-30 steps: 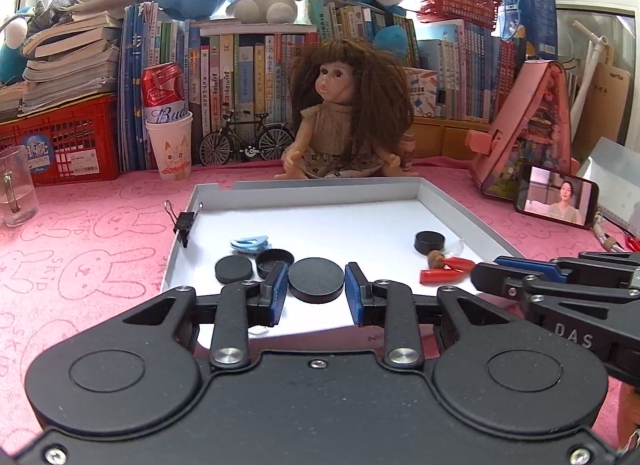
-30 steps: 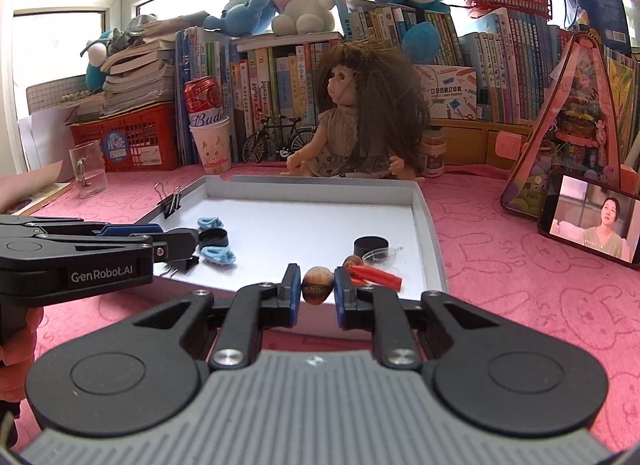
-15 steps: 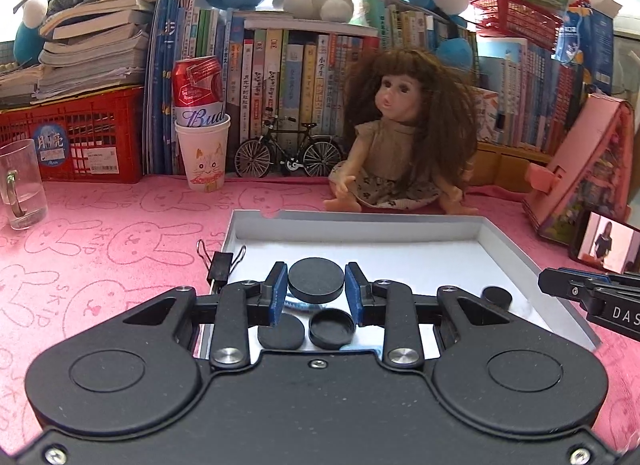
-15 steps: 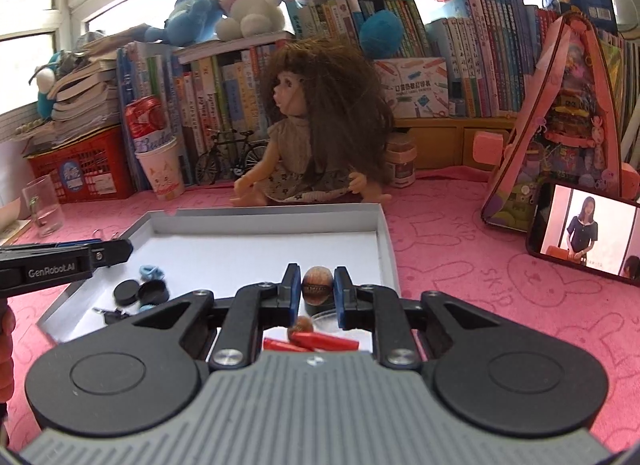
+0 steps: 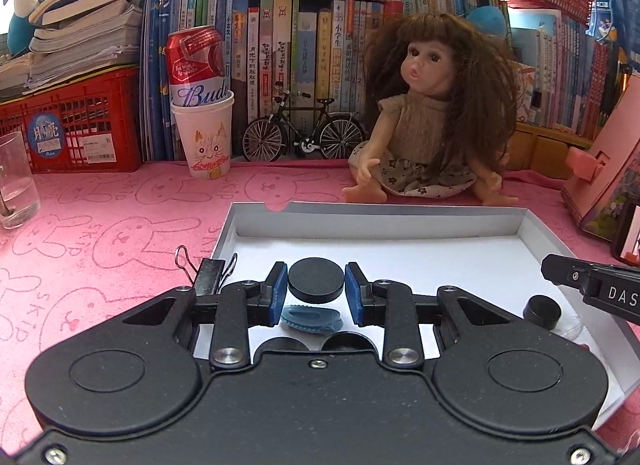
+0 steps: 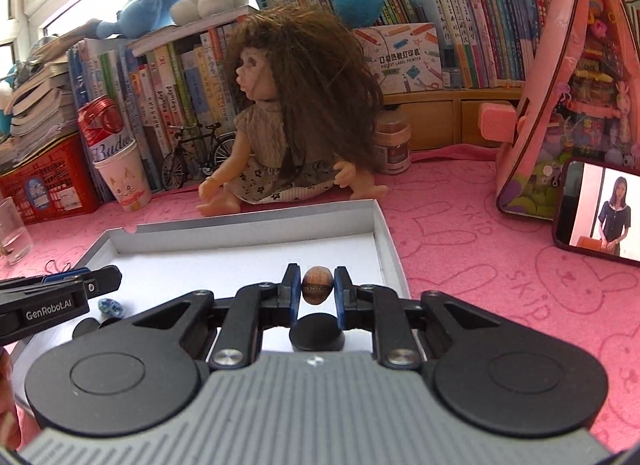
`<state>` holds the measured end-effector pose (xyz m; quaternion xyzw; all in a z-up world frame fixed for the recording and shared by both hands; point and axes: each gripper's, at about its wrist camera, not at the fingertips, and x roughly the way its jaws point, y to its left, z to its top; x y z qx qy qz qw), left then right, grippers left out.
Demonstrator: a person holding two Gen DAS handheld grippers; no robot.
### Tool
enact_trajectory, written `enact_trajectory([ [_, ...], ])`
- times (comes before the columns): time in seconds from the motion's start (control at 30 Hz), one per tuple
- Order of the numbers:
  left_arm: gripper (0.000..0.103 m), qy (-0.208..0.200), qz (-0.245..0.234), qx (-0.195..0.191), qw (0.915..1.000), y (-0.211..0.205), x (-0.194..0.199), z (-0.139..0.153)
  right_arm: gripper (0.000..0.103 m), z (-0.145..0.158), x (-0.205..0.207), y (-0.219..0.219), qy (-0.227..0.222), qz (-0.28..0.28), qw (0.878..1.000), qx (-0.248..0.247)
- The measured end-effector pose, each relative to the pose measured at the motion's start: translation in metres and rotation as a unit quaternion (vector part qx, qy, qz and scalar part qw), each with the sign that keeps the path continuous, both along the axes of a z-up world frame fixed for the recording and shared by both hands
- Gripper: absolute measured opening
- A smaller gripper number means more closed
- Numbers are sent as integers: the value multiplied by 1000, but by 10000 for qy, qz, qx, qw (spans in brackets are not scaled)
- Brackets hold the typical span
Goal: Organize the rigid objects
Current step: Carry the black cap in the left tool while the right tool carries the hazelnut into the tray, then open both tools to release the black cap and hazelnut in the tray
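Gripping a flat black disc [image 5: 316, 280] squarely between its blue pads, the left gripper [image 5: 316, 285] hangs over the white tray [image 5: 400, 225], a blue hair tie [image 5: 311, 318] lying on the floor beneath. Over at the right gripper [image 6: 317, 286], the fingers clamp a brown walnut [image 6: 317, 285] at their tips, above a black cap [image 6: 317, 332] near the tray's right wall.

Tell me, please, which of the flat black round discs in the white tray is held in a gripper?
The flat black round disc pinched by the left gripper, above the tray; two others lie on its floor beneath.
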<state>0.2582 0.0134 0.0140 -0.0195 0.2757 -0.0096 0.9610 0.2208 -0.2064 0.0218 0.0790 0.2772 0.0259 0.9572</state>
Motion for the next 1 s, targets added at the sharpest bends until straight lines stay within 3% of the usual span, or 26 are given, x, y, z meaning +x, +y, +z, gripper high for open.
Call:
enact_trajectory([
  [0.53,29,271,165,245,9992,-3,11,-9,22,-12,14,5,334,-107,9994,1],
  [1.0,30,324,164,154,9992,0,12,-11,21,-14,16,6,414,-77,9991,-64],
])
